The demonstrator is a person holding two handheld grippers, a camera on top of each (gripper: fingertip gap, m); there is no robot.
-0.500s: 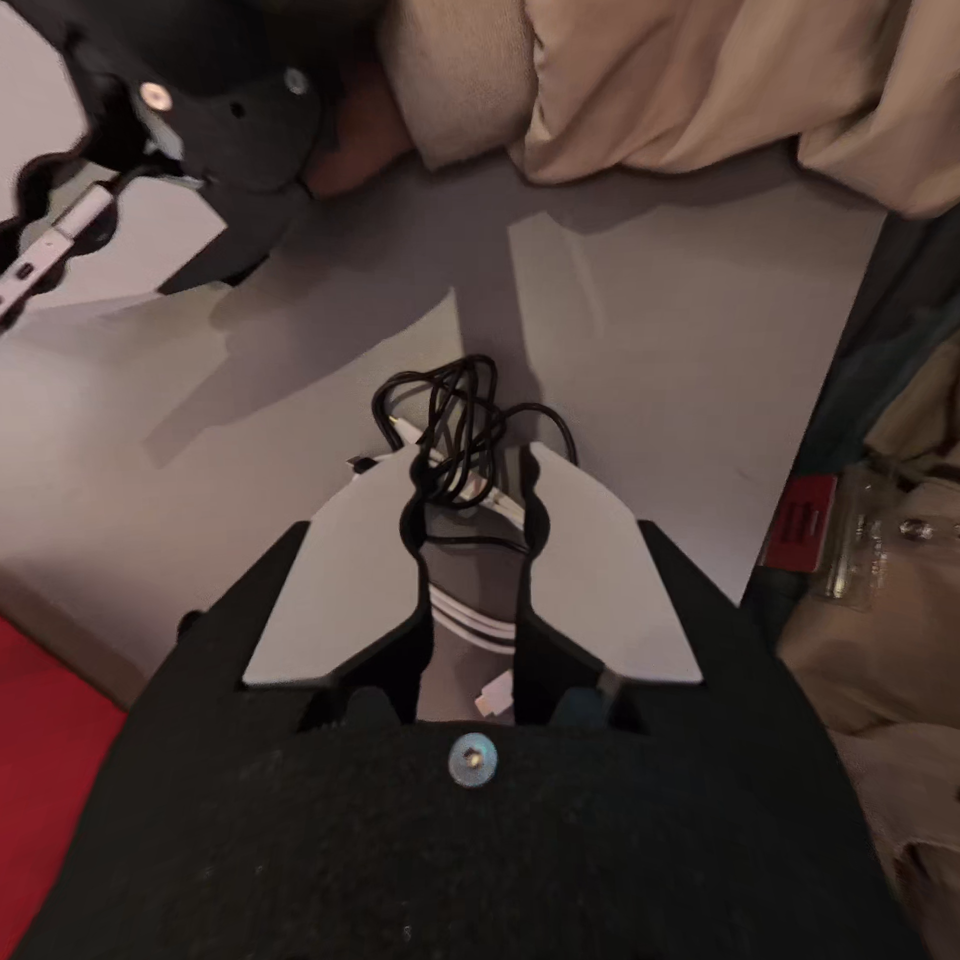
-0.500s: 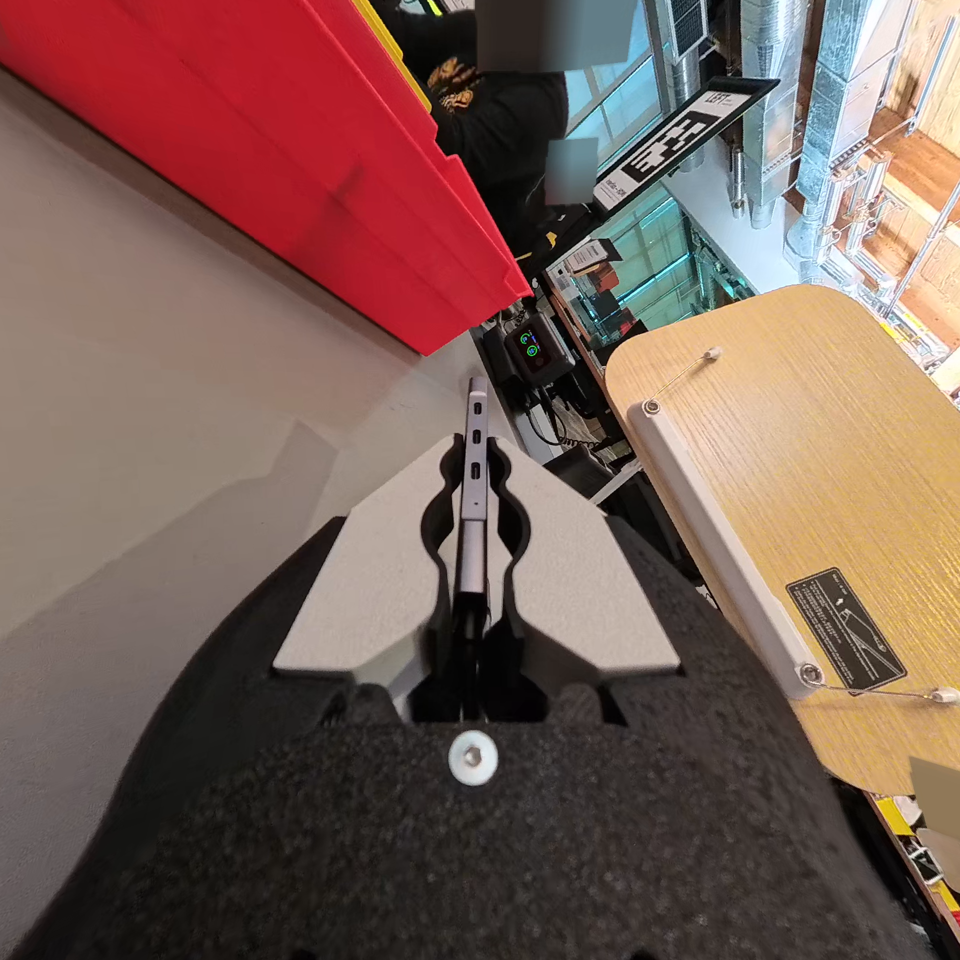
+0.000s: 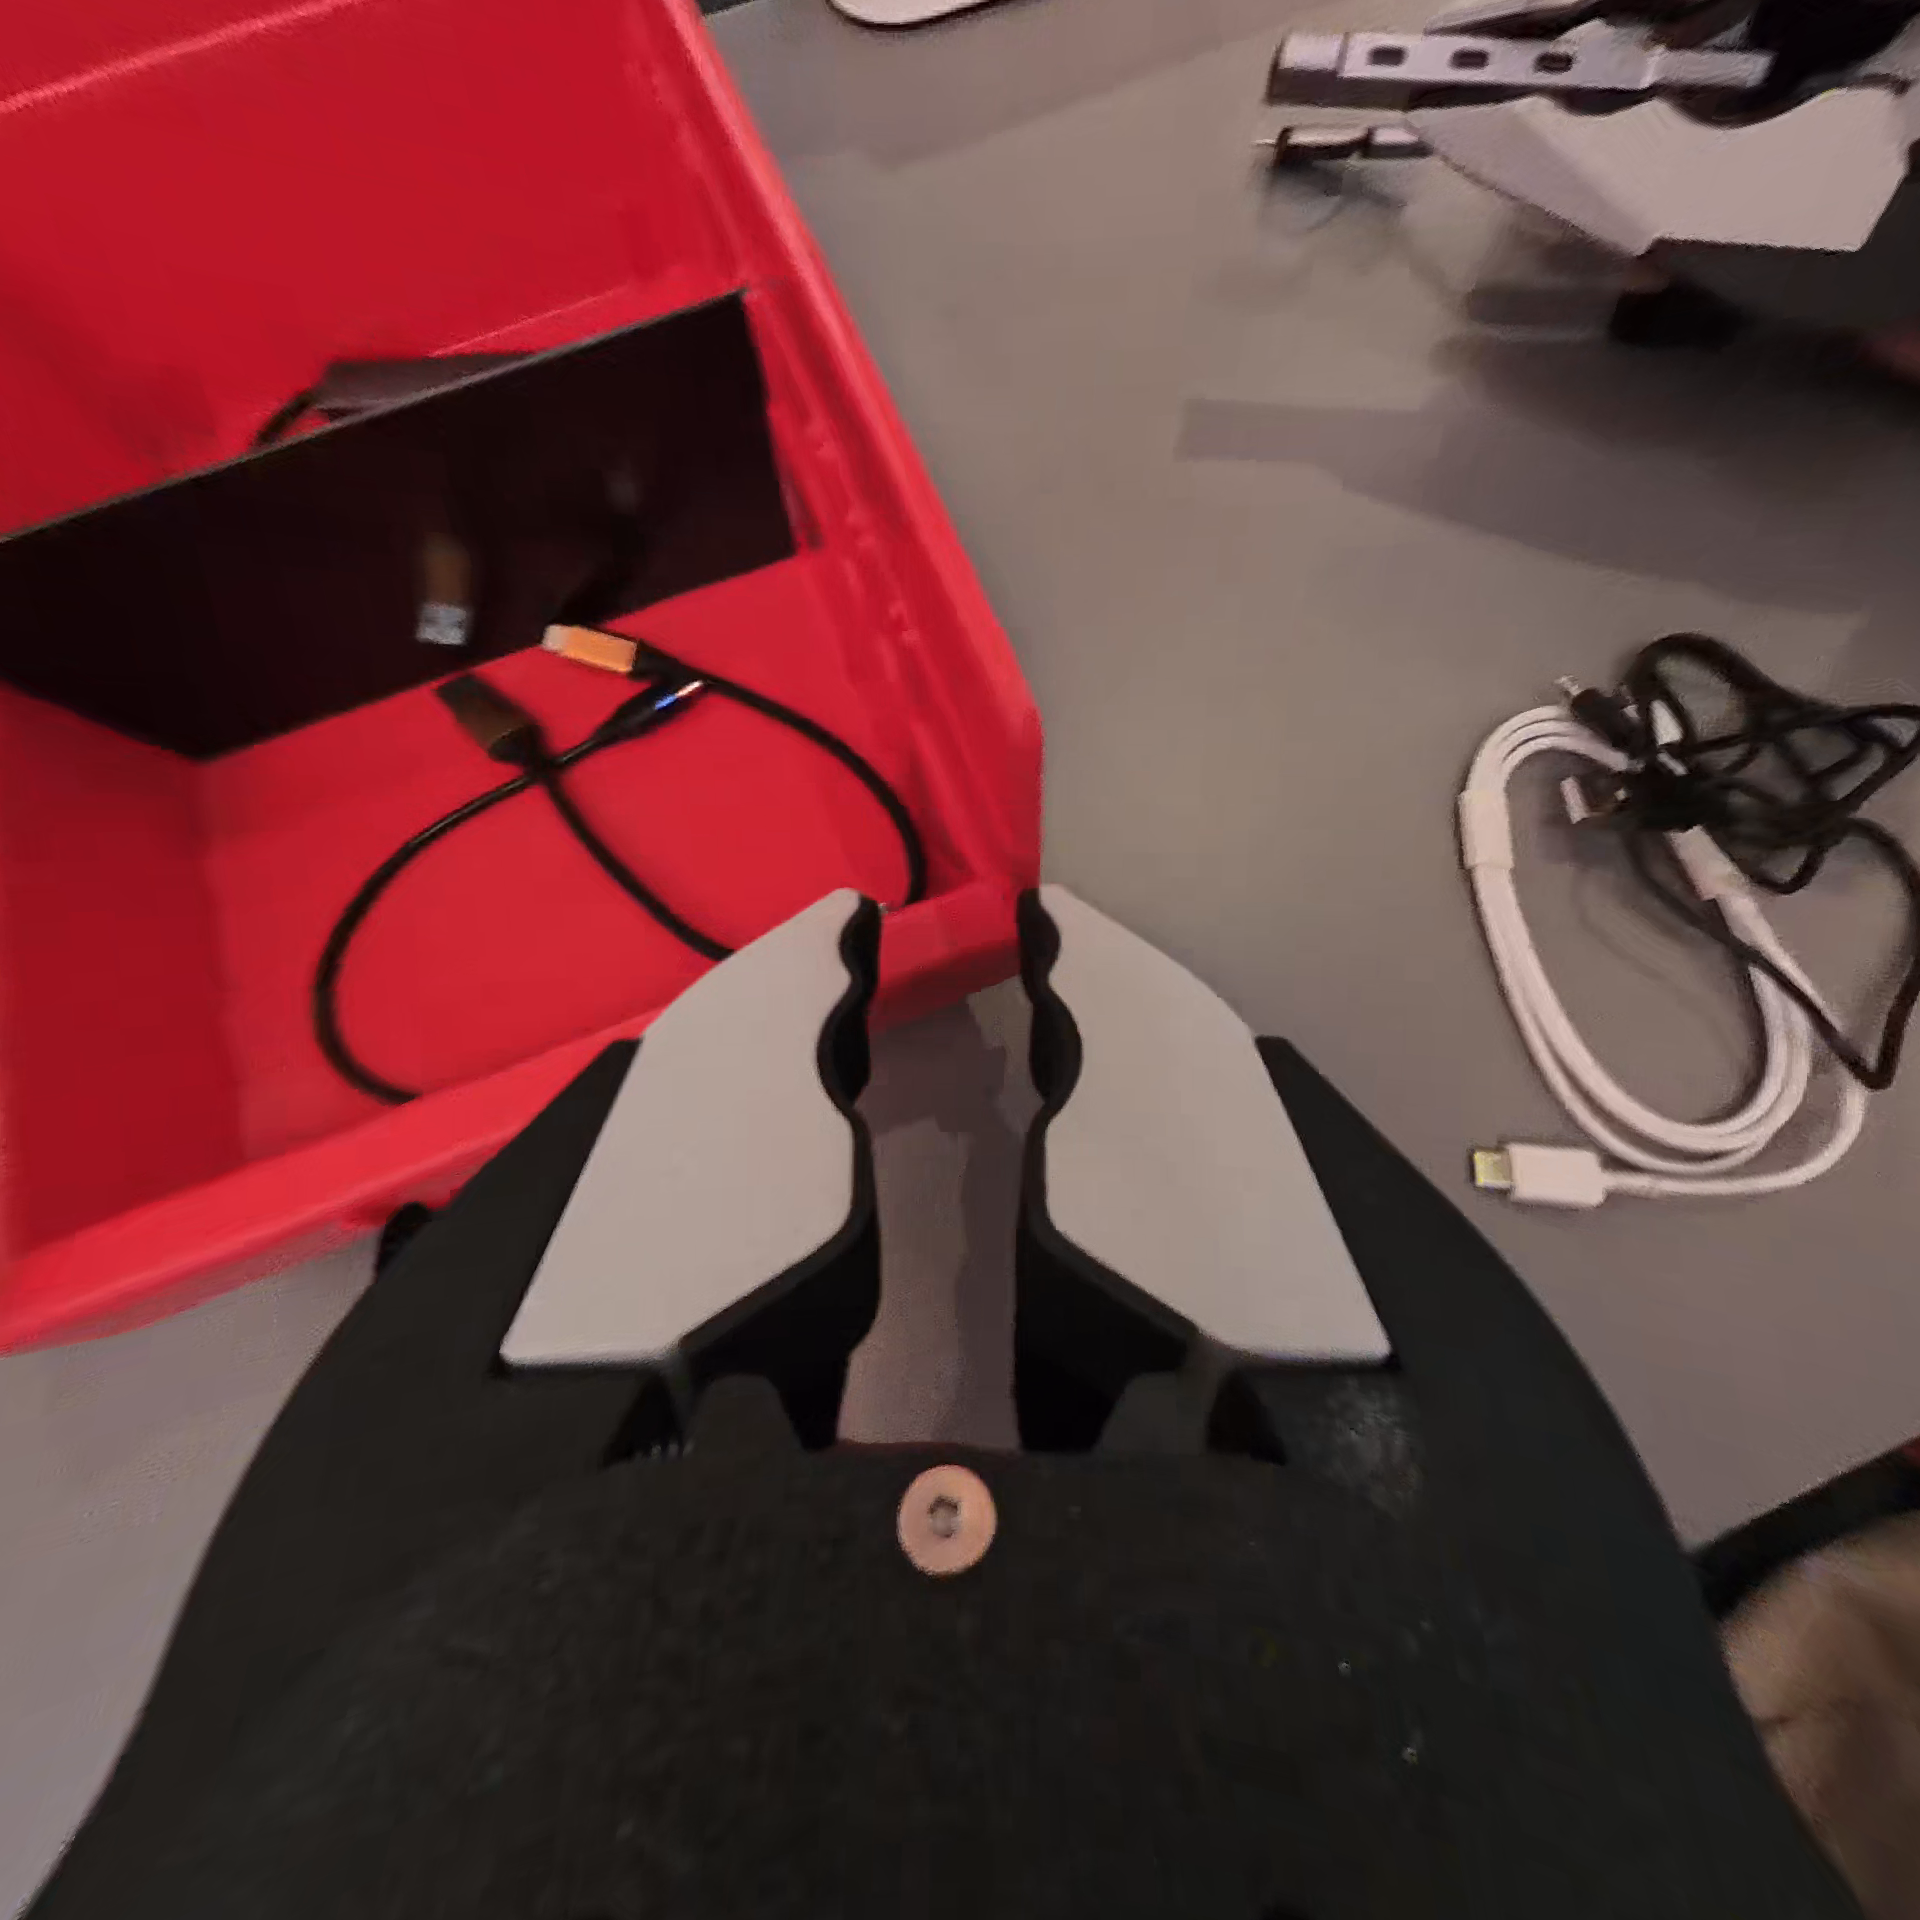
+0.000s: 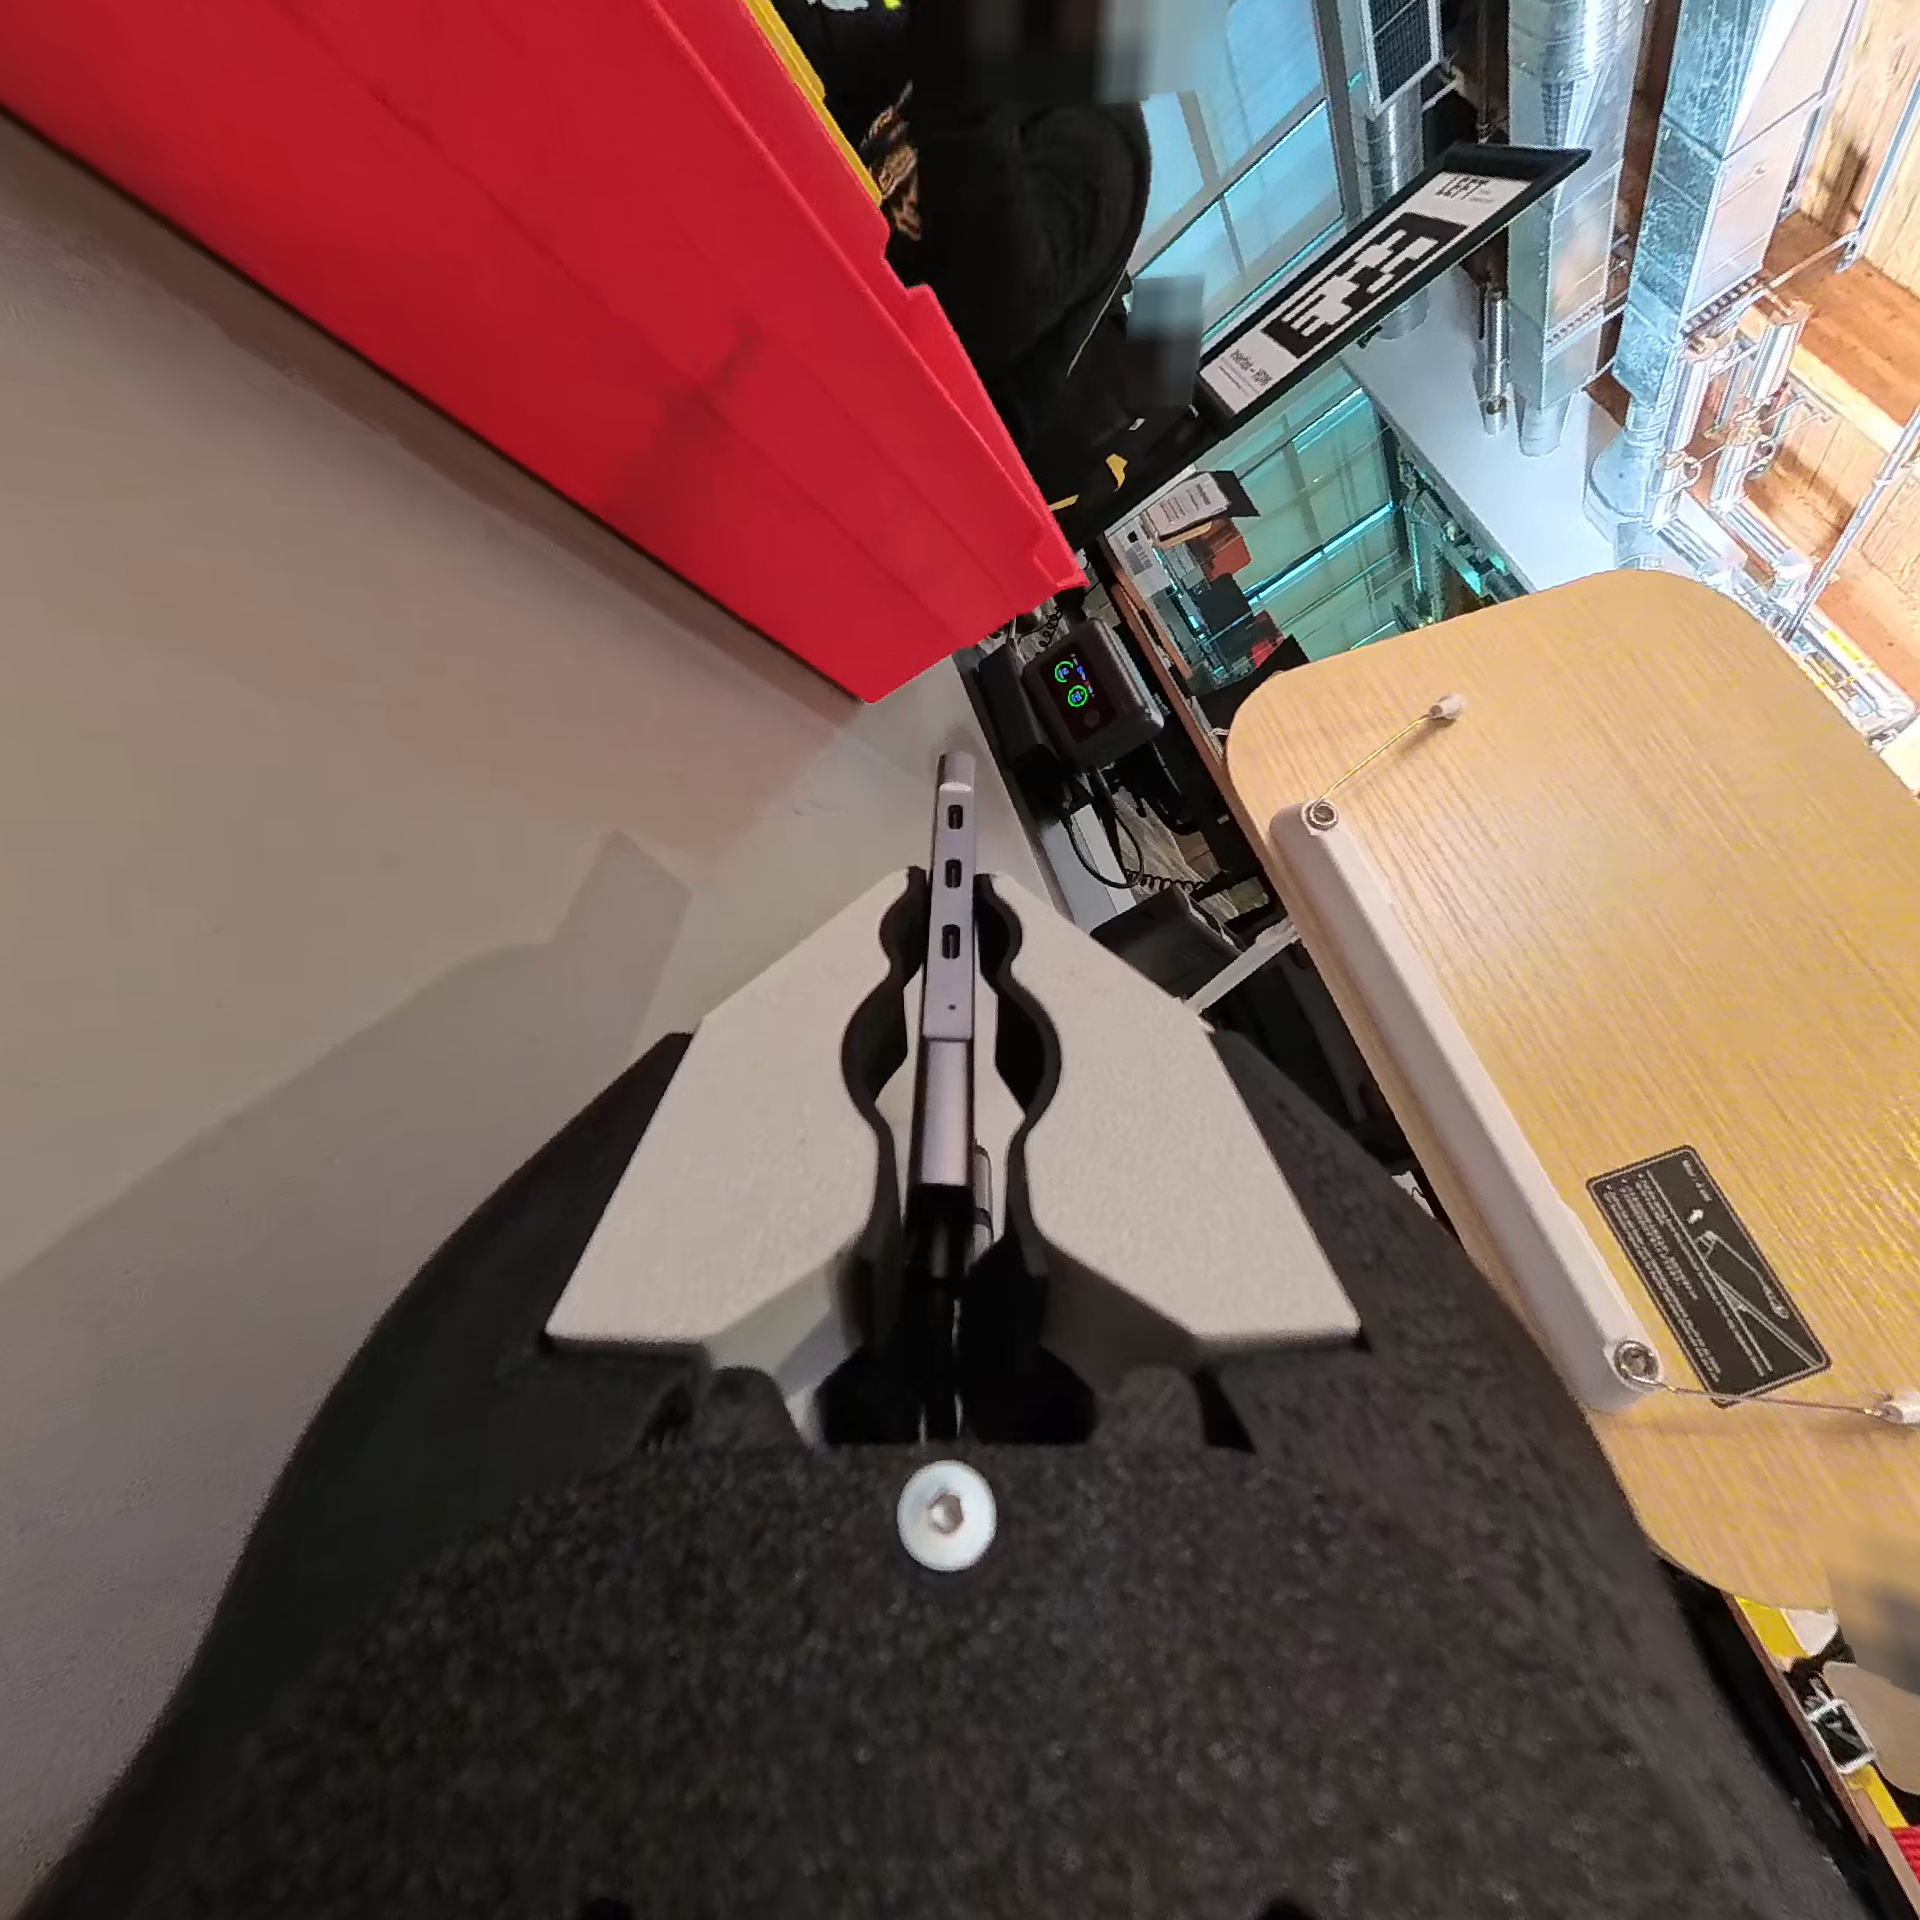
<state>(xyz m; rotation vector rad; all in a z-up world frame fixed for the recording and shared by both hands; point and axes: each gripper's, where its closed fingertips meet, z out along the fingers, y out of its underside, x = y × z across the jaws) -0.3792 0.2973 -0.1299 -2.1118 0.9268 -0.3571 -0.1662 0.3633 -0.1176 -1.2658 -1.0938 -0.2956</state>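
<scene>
My left gripper (image 3: 945, 904) is open and empty, its tips over the near right corner of a red bin (image 3: 966, 644). In the bin lies a black cable (image 3: 623, 862) with orange plugs, in front of a black divider (image 3: 312, 582). A tangle of white and black cables (image 3: 1704, 894) lies on the grey table (image 3: 1247, 623) to the gripper's right. My right gripper (image 4: 954, 883) is shut on a slim grey hub with ports (image 4: 954, 914), held edge-on. The hub also shows at the top right of the left wrist view (image 3: 1455, 57).
The red bin's outer wall (image 4: 623, 312) stands to the left of the right gripper. A light wooden board (image 4: 1610, 1039) with a white rail is on the right. A person in black (image 4: 1018, 208) and a small device with a green display (image 4: 1075, 691) are beyond. Left tips to right tips: about 25 centimetres.
My left gripper has left the cable tangle it stood over and moved left to the red bin's corner; the tangle stays on the table. The right gripper still holds the hub.
</scene>
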